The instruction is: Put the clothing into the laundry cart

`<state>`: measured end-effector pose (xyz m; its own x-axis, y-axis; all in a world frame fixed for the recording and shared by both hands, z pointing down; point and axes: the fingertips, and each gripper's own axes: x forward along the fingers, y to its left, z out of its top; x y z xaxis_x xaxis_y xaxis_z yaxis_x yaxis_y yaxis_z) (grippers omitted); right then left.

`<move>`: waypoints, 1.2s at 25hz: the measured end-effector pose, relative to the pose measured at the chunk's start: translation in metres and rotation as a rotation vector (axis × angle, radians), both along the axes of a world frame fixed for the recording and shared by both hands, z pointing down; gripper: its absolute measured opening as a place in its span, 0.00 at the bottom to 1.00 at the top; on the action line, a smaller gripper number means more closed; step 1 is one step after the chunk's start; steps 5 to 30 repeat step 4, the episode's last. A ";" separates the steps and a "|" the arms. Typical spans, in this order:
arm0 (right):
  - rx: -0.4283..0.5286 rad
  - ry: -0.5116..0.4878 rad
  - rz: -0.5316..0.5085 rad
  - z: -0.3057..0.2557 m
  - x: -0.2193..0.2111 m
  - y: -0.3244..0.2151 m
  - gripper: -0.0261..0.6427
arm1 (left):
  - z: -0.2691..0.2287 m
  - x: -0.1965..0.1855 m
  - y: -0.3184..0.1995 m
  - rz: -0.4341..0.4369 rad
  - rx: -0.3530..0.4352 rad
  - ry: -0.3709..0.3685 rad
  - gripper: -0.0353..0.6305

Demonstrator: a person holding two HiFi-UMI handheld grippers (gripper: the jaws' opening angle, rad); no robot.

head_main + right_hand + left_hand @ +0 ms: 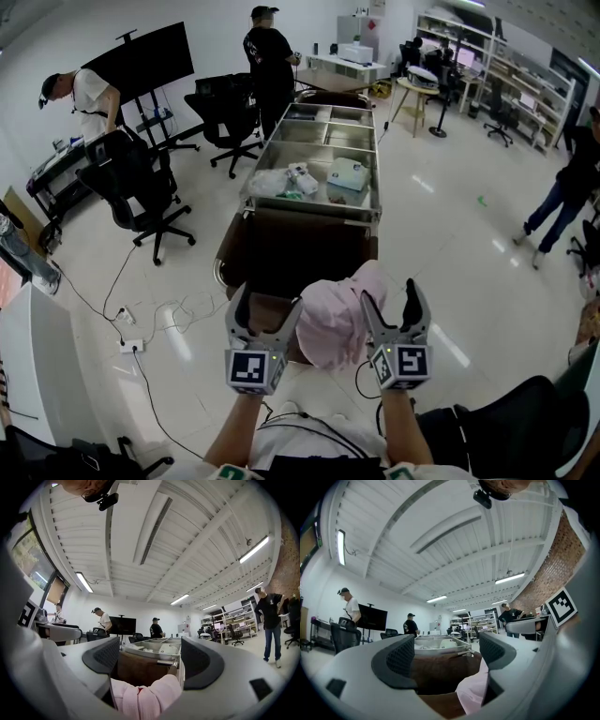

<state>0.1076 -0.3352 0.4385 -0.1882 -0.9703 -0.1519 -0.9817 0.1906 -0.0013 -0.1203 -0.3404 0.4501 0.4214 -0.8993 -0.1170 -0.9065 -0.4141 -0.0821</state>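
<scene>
The pink garment (330,323) was bunched between the two grippers, pressed up against the inner side of the right gripper (389,294). A fold of it lay low in that gripper's throat, below the pads. The right gripper's jaws stood well apart and neither pad pressed on the cloth, so the garment seemed draped over the tool rather than pinched. The left gripper (266,305) was released too. Its jaws were spread with nothing between the pads, and only an edge of the pink cloth touched the outside of the jaw nearer the garment.

Just ahead of both sets of fingertips gaped the brown laundry cart (309,230), dark and apparently empty as far as the views showed. Its near edge lay under the grippers. Beyond the cart's far wall, straight along the jaws, stood a metal trolley (309,214) with white bundles (281,180) in its nearer compartments.

Judging by this, the carry was done but the deposit was not. The garment was at the cart's near edge rather than down inside it, and it still had to go forward and drop clear of the right gripper.
</scene>
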 end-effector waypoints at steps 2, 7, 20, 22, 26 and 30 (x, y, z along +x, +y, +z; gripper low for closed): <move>0.000 0.003 -0.003 0.000 -0.002 0.000 0.69 | 0.000 0.000 0.001 0.004 0.002 0.001 0.67; -0.003 0.004 -0.006 0.000 -0.004 0.001 0.69 | 0.002 0.000 0.001 0.009 0.002 0.001 0.67; -0.003 0.004 -0.006 0.000 -0.004 0.001 0.69 | 0.002 0.000 0.001 0.009 0.002 0.001 0.67; -0.003 0.004 -0.006 0.000 -0.004 0.001 0.69 | 0.002 0.000 0.001 0.009 0.002 0.001 0.67; -0.003 0.004 -0.006 0.000 -0.004 0.001 0.69 | 0.002 0.000 0.001 0.009 0.002 0.001 0.67; -0.003 0.004 -0.006 0.000 -0.004 0.001 0.69 | 0.002 0.000 0.001 0.009 0.002 0.001 0.67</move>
